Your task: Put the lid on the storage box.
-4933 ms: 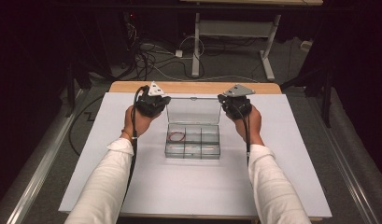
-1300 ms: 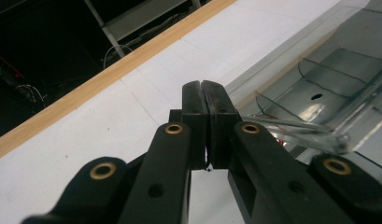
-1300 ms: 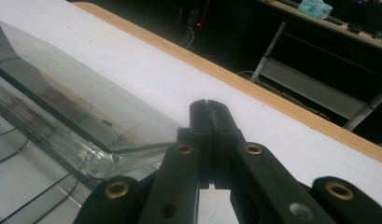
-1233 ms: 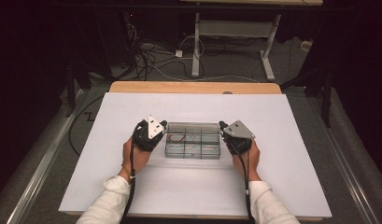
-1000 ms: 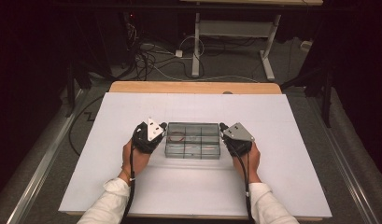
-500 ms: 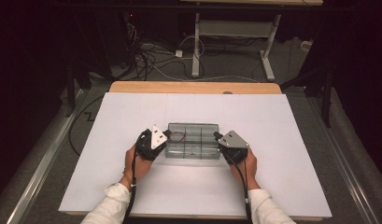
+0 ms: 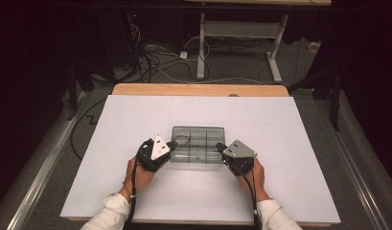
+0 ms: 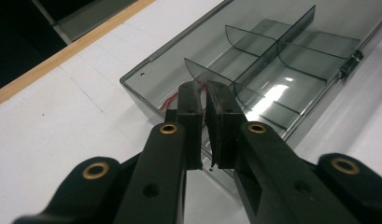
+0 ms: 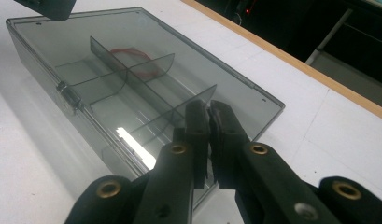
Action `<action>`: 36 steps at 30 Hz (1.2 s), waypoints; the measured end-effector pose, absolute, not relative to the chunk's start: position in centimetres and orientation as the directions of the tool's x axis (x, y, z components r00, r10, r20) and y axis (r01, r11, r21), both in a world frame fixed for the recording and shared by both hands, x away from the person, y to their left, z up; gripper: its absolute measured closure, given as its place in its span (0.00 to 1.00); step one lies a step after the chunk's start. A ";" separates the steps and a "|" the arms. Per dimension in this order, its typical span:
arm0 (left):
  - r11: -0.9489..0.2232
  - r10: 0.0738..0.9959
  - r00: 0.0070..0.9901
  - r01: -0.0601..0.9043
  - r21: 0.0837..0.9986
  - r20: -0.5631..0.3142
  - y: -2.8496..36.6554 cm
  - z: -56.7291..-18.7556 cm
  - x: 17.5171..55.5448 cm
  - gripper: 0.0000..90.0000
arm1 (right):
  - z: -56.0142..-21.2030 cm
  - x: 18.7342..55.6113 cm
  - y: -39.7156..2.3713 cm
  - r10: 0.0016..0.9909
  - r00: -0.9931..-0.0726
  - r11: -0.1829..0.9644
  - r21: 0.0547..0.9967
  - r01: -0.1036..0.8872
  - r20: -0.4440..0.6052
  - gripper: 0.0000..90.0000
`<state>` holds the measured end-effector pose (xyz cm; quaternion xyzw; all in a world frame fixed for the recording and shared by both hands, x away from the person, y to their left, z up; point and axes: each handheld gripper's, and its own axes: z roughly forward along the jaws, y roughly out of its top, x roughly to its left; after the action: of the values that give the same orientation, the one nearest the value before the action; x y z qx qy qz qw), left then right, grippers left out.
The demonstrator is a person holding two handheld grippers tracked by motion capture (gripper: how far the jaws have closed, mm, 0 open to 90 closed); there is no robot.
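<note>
A clear smoky plastic compartment box [image 7: 198, 143] lies flat mid-table with its lid down. A red band [image 7: 183, 139] rests in its left rear compartment, also seen as the red band [image 9: 128, 52]. My left gripper [image 7: 173, 143] rests at the box's front-left corner; in the left gripper view the left gripper [image 8: 205, 84] points over the box [image 8: 282, 60], its jaws have just been opening to a narrow slit and nothing is between them. My right gripper [image 7: 218, 146] sits at the front-right corner; the right gripper [image 9: 208, 103] is shut over the box [image 9: 109, 42].
The white table [image 7: 289, 124] has a wooden strip [image 7: 198, 89] along its far edge. A small latch [image 9: 69, 95] sits on the box's front wall. Cables and a desk frame [image 7: 236, 33] lie on the dark floor beyond.
The lid, standing open at first, now lies down. Both grippers have slid from the box's sides back toward the person to its front corners.
</note>
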<state>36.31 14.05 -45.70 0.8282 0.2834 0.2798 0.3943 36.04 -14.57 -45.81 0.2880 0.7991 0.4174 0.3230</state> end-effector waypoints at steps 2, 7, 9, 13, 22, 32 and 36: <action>-0.527 0.687 0.685 0.244 0.814 0.240 14.1 -45.6 36.3 0.89 | -45.7 36.1 -14.9 0.735 -0.624 0.472 0.860 0.194 -0.263 0.97; -0.526 0.678 0.694 0.231 0.818 0.240 14.5 -45.3 36.4 0.82 | -45.2 36.1 -15.4 0.739 -0.623 0.457 0.871 0.182 -0.257 0.93; -0.519 0.678 0.698 0.233 0.822 0.230 14.7 -45.2 36.4 0.79 | -45.1 36.1 -15.5 0.743 -0.619 0.449 0.875 0.180 -0.255 0.91; -0.522 0.672 0.701 0.222 0.824 0.237 14.9 -45.1 36.5 0.75 | -44.9 36.1 -15.8 0.747 -0.617 0.438 0.882 0.176 -0.248 0.89; -0.534 0.658 0.713 0.216 0.818 0.242 15.1 -45.0 36.6 0.67 | -44.7 36.4 -16.0 0.751 -0.619 0.422 0.889 0.180 -0.230 0.83; -0.530 0.651 0.724 0.217 0.820 0.229 15.2 -44.9 36.9 0.46 | -44.4 36.5 -16.3 0.771 -0.598 0.396 0.900 0.185 -0.216 0.56; -0.522 0.657 0.722 0.228 0.822 0.217 15.1 -45.0 36.9 0.38 | -44.4 36.7 -16.3 0.766 -0.607 0.395 0.899 0.188 -0.210 0.46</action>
<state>36.92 15.14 -44.98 0.8322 0.2657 0.2616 0.4105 36.67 -16.31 -44.43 0.3089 0.7724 0.4550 0.3178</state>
